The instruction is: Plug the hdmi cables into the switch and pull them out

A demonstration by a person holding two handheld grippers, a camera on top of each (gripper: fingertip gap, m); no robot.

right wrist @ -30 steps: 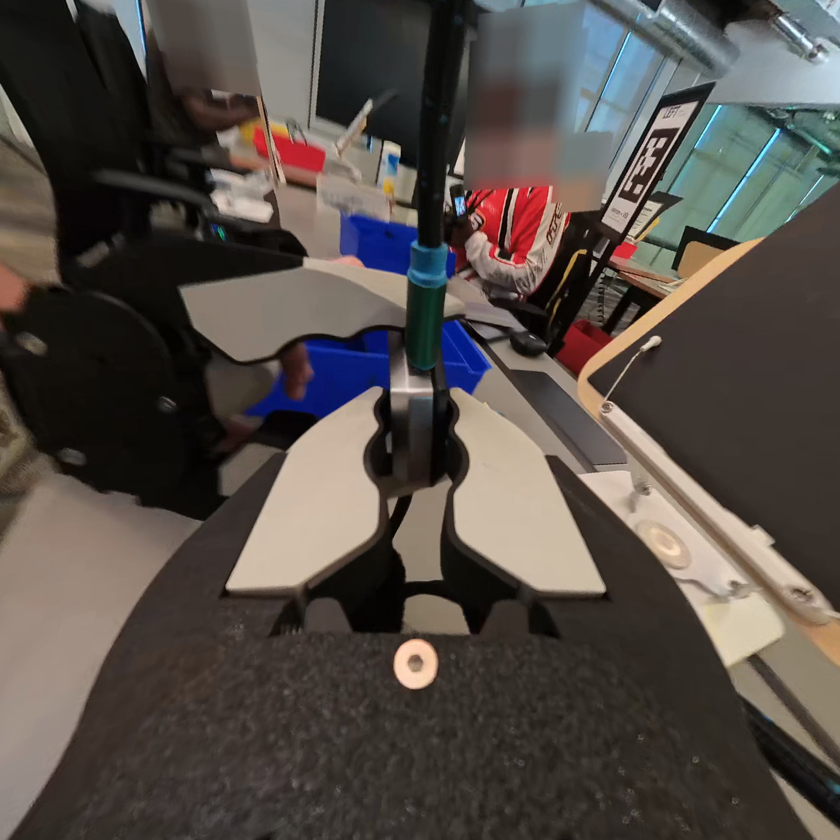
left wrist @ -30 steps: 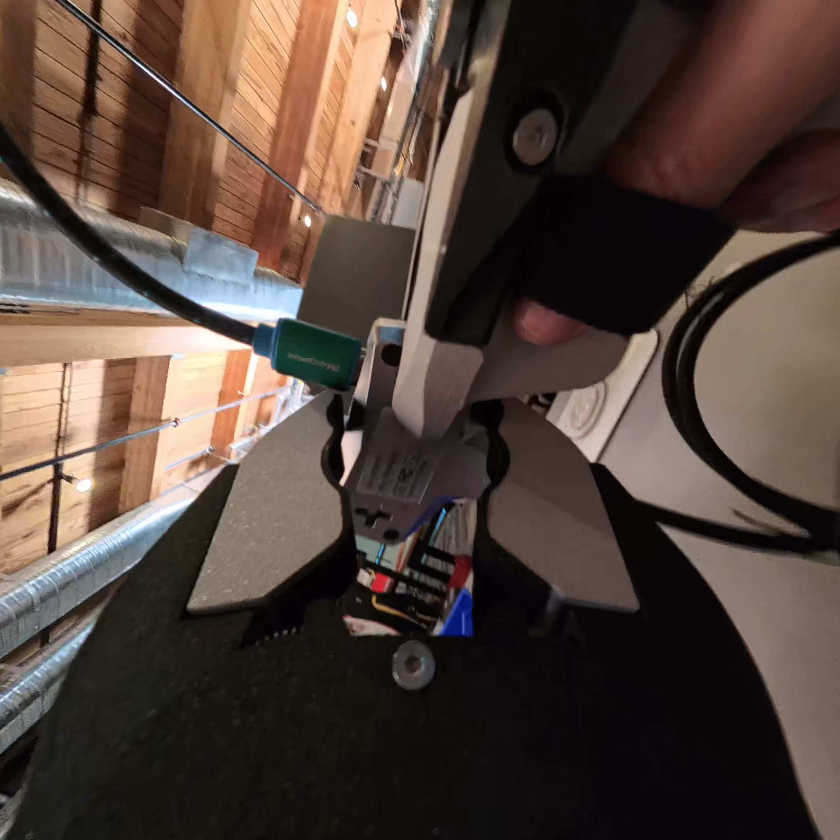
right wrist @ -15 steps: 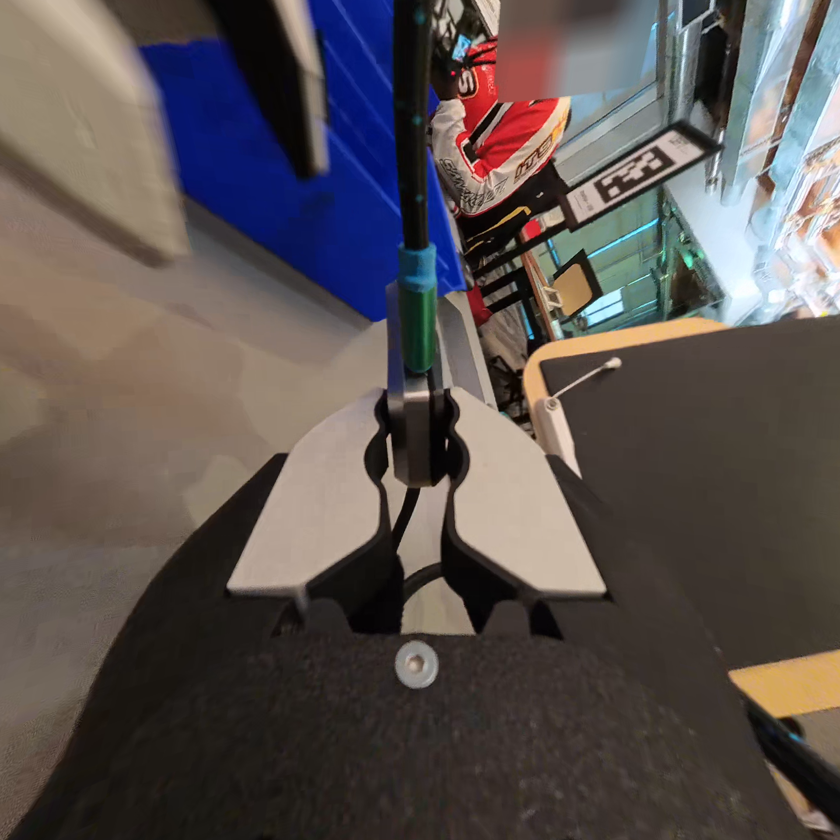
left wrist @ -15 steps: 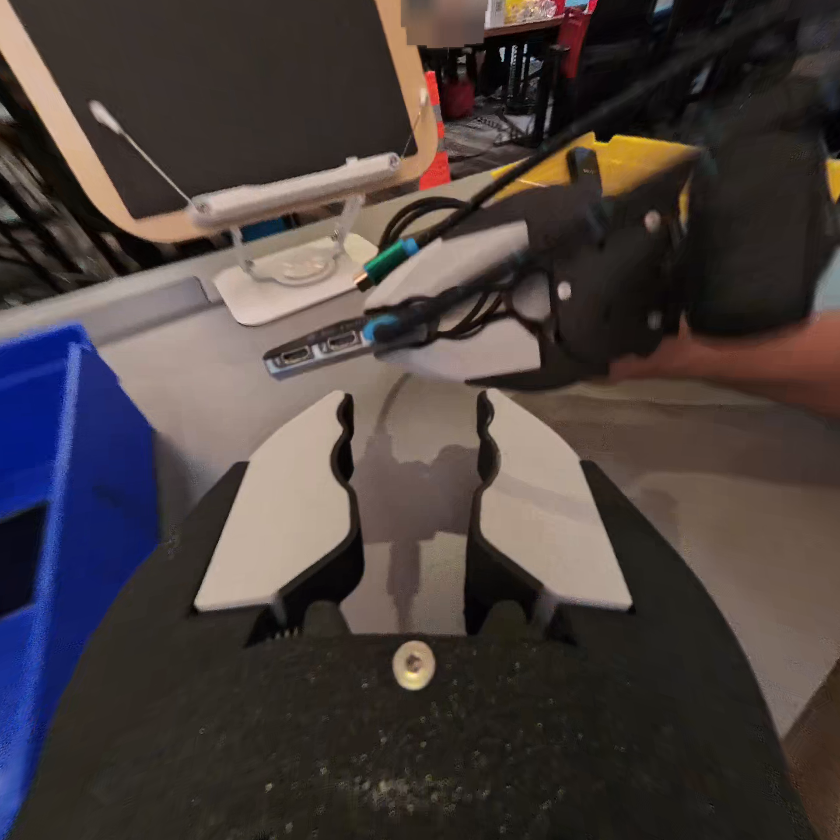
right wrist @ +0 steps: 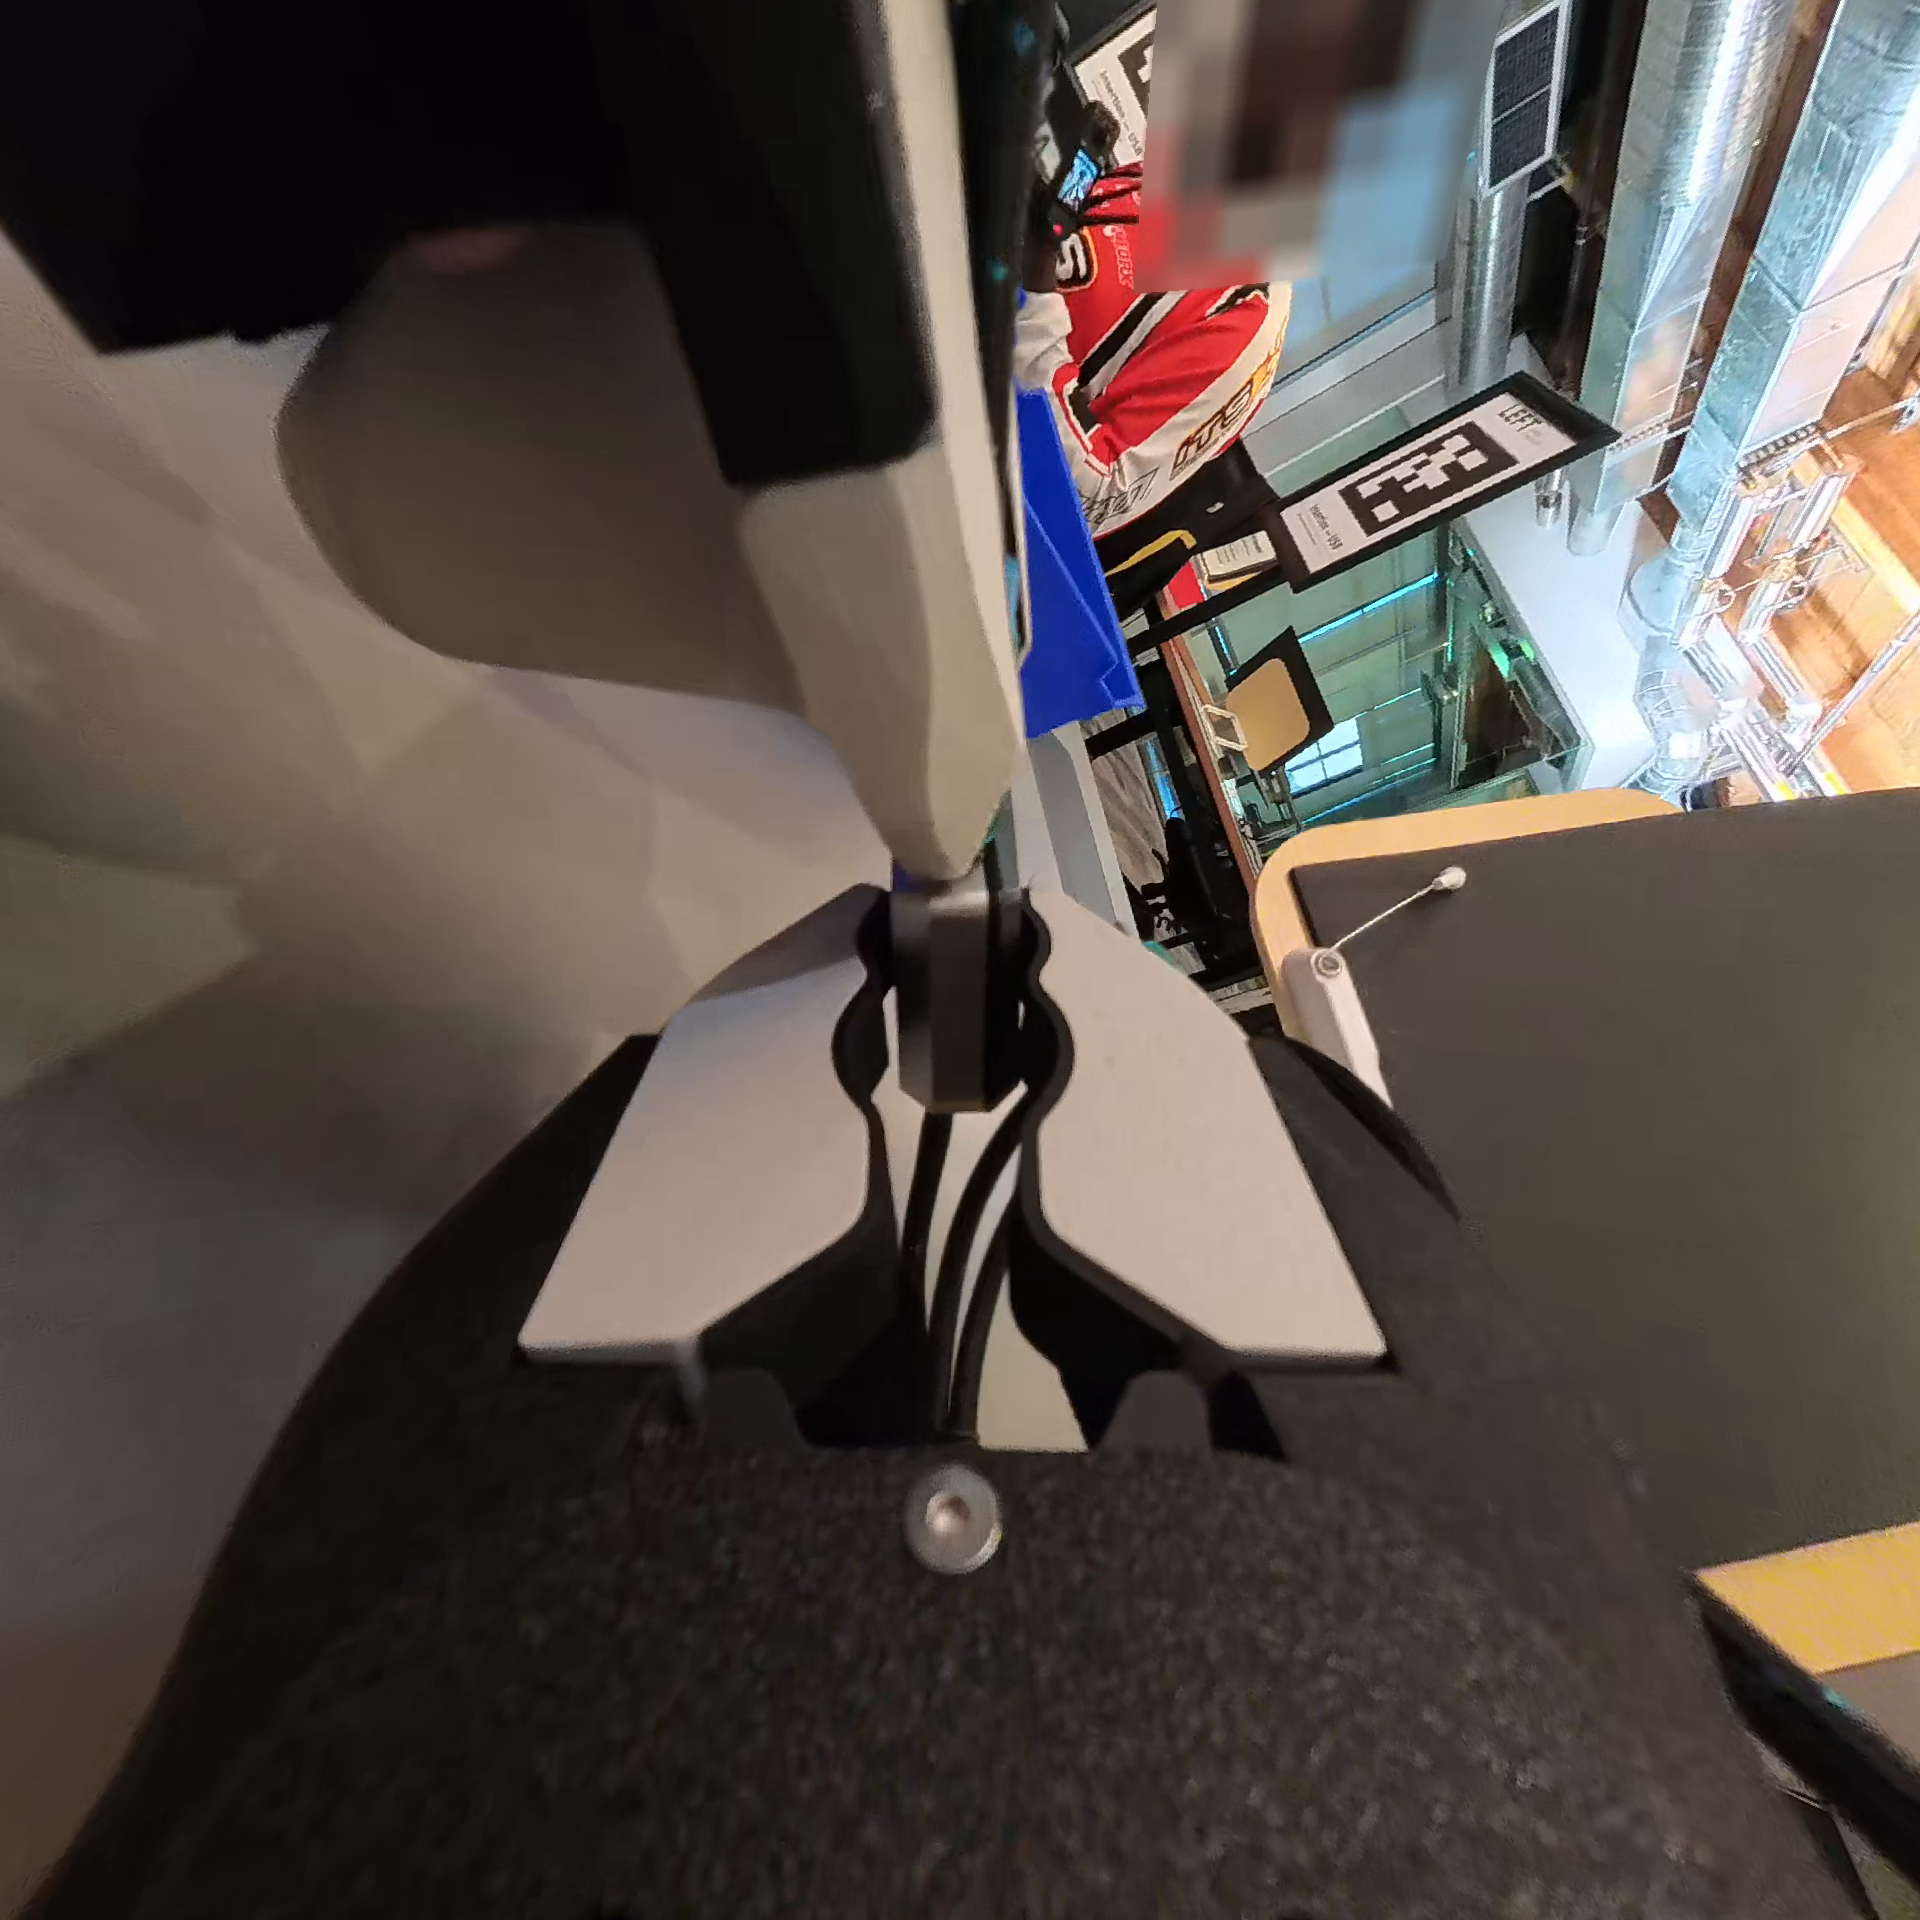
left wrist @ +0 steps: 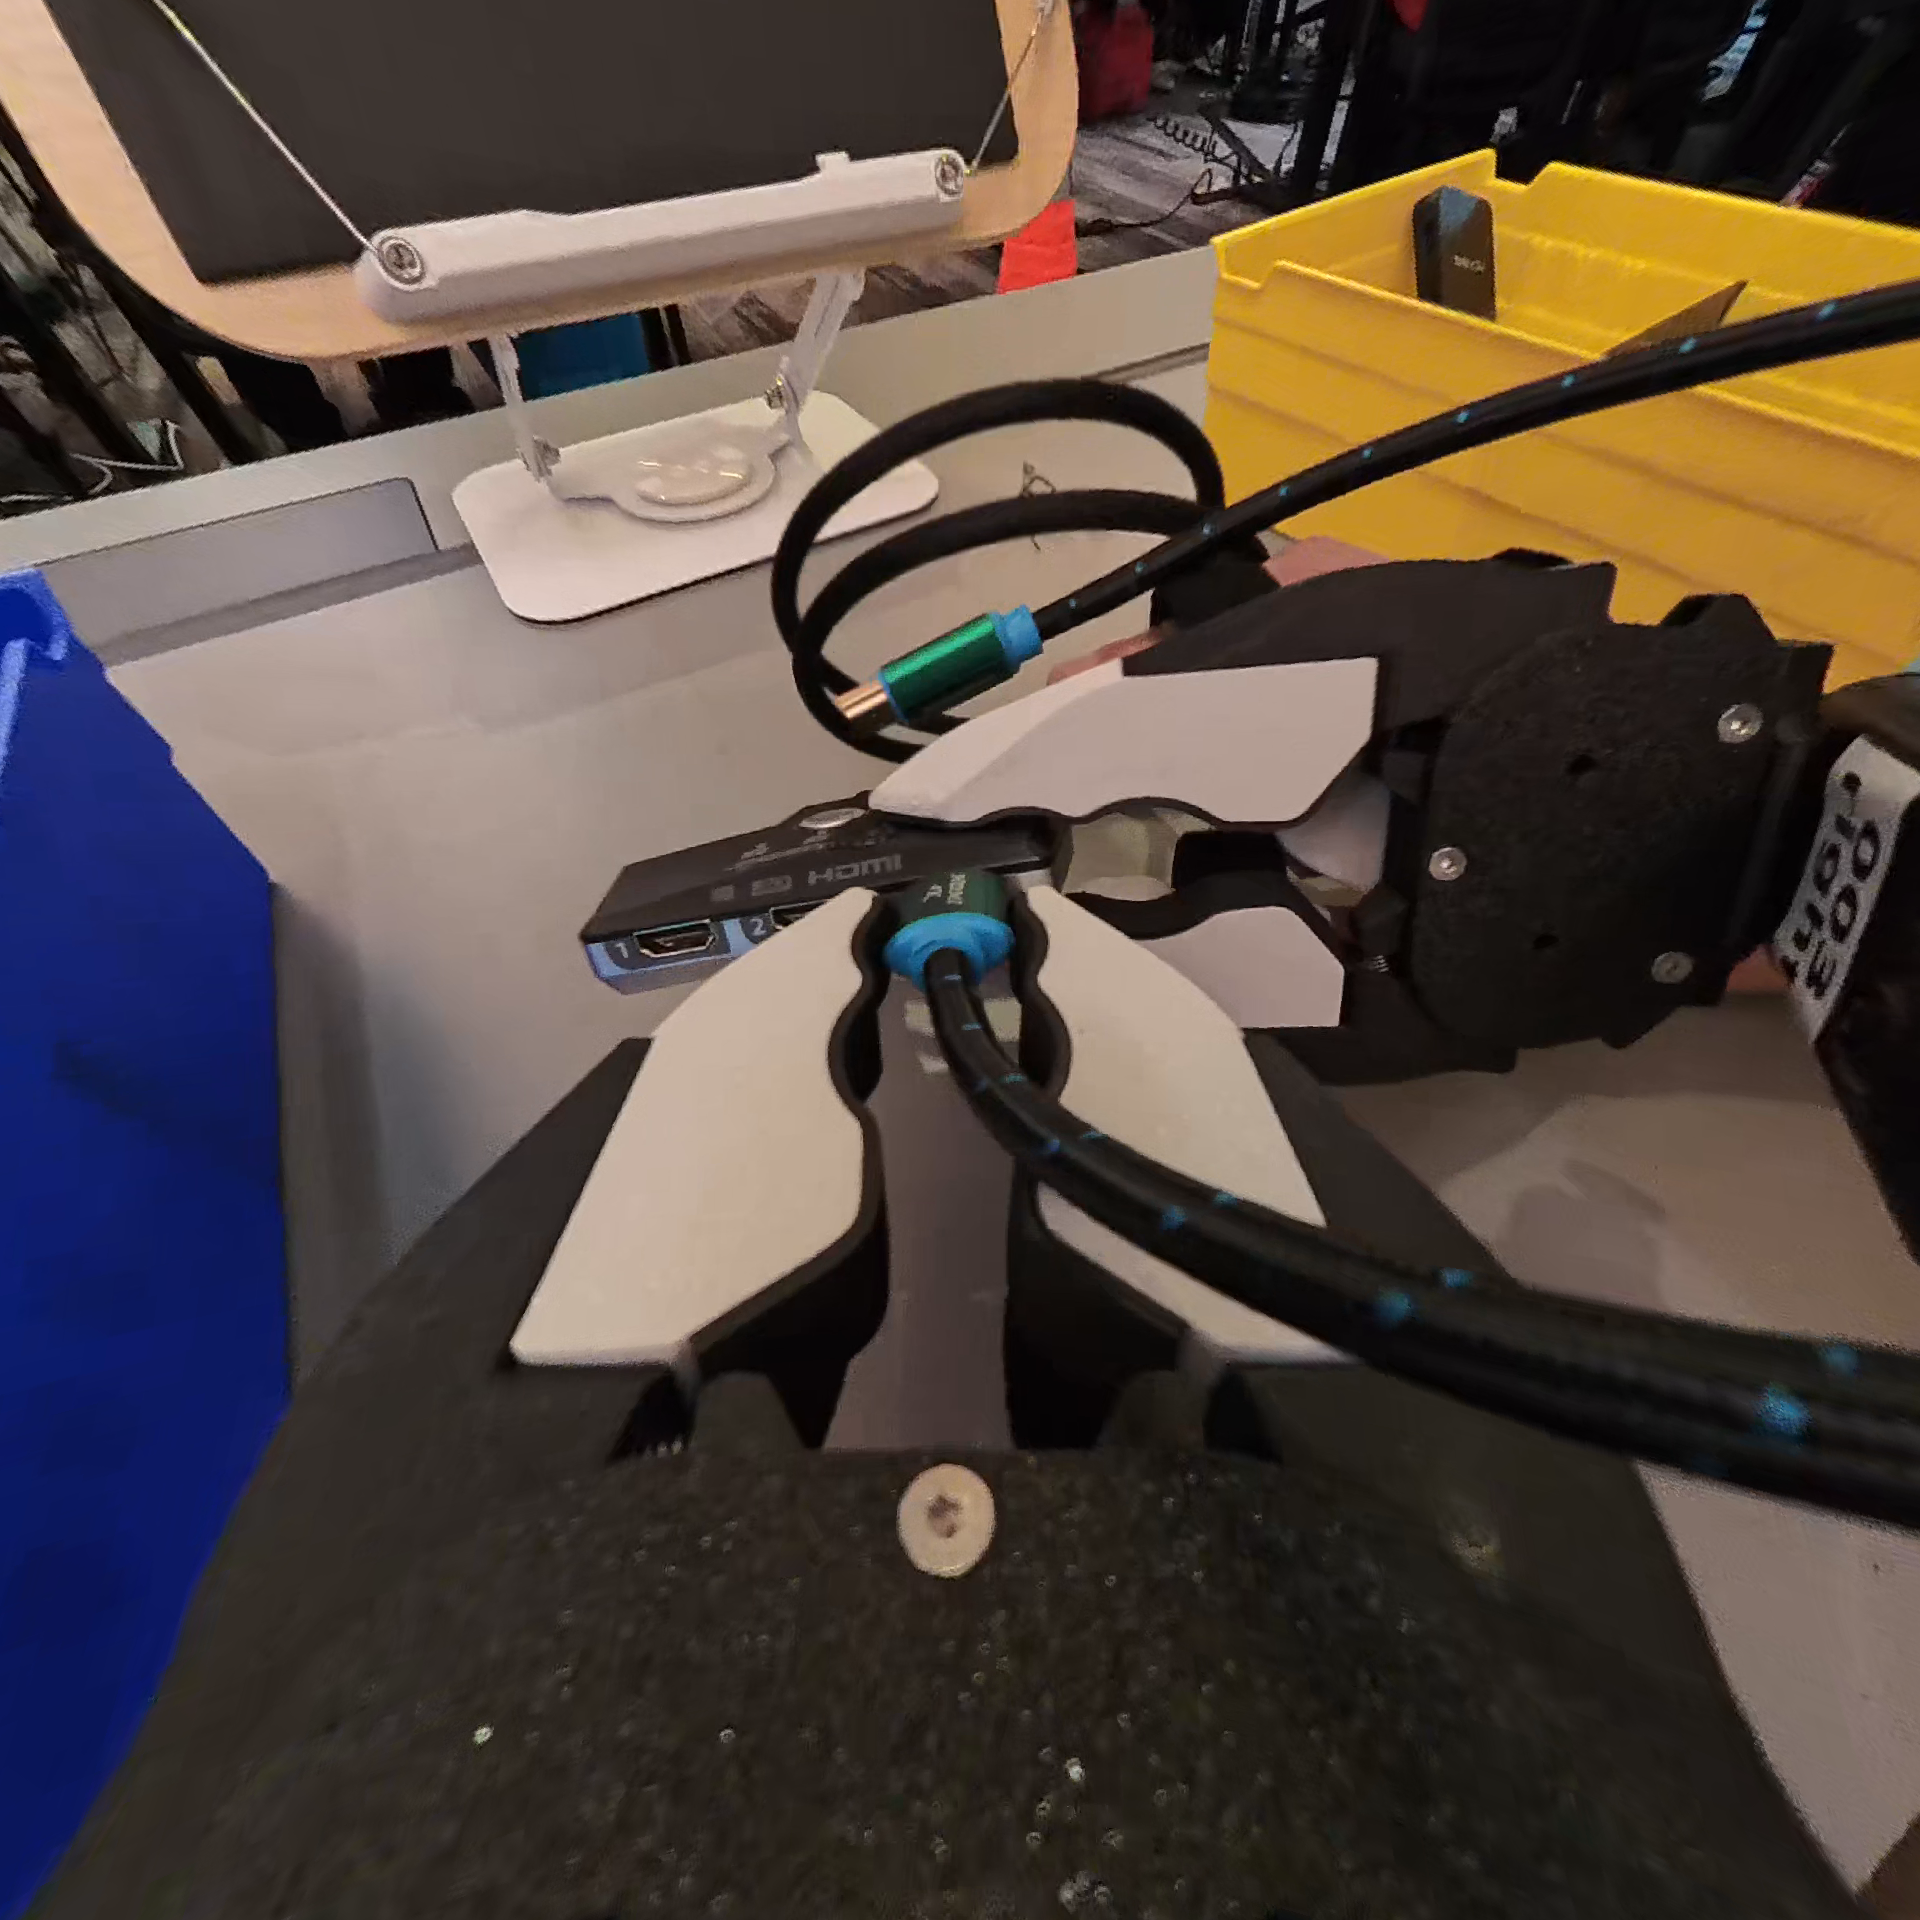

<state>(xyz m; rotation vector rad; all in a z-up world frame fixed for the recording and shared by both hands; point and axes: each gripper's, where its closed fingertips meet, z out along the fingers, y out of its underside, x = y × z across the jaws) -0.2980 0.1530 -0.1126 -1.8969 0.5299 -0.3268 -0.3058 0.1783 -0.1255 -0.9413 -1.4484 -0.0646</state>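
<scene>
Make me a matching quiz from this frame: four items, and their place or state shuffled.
Items:
1. switch
2. green plug with blue collar
3. second green plug
4. yellow bin

States:
A. loose, lying unplugged behind the switch
B. clamped in the right tongs
C. far right on the table
D. between the left tongs, at a switch port

Pairs: 1-B, 2-D, 3-A, 4-C

Printed markings on switch (left wrist: pixel 810 873), right hand-held gripper (left wrist: pixel 961 821), sign (right wrist: pixel 1444 478).

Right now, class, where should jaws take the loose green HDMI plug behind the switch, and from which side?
Probably its green shell, jaws across the sides, coming from the blue-collared cable end: the gold tip points left and must stay free.
</scene>
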